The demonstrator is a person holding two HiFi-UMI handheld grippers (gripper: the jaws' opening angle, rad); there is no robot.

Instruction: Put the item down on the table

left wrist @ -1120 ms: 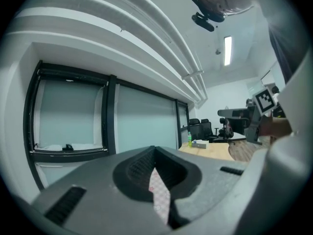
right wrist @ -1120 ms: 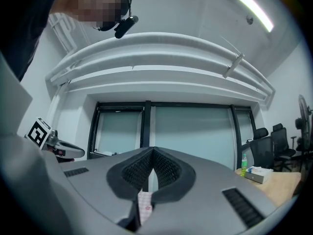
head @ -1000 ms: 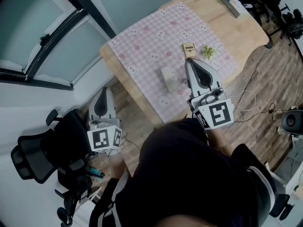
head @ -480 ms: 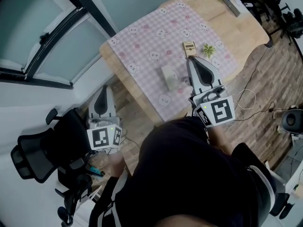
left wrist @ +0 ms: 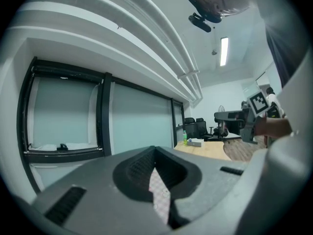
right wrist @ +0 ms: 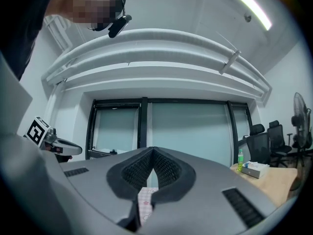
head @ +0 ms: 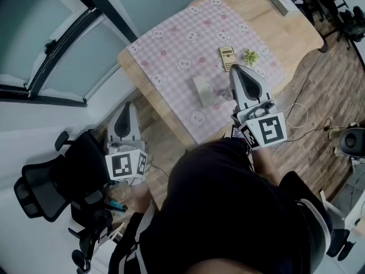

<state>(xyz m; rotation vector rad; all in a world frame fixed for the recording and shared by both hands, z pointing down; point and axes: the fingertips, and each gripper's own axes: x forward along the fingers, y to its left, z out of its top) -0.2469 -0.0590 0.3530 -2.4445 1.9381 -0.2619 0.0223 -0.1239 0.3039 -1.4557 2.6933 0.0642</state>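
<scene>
Your right tool (head: 235, 68) is closed on nothing, its tip over the checked cloth (head: 182, 39) on the desk (head: 291, 30), right of centre. The tan item (head: 226, 57) lies flat just above that tip, with a white box (head: 202, 90) to its left and a green sprig (head: 250, 56) to its right. Your left tool (head: 126, 105), also closed and empty, hangs off the desk at lower left.
</scene>
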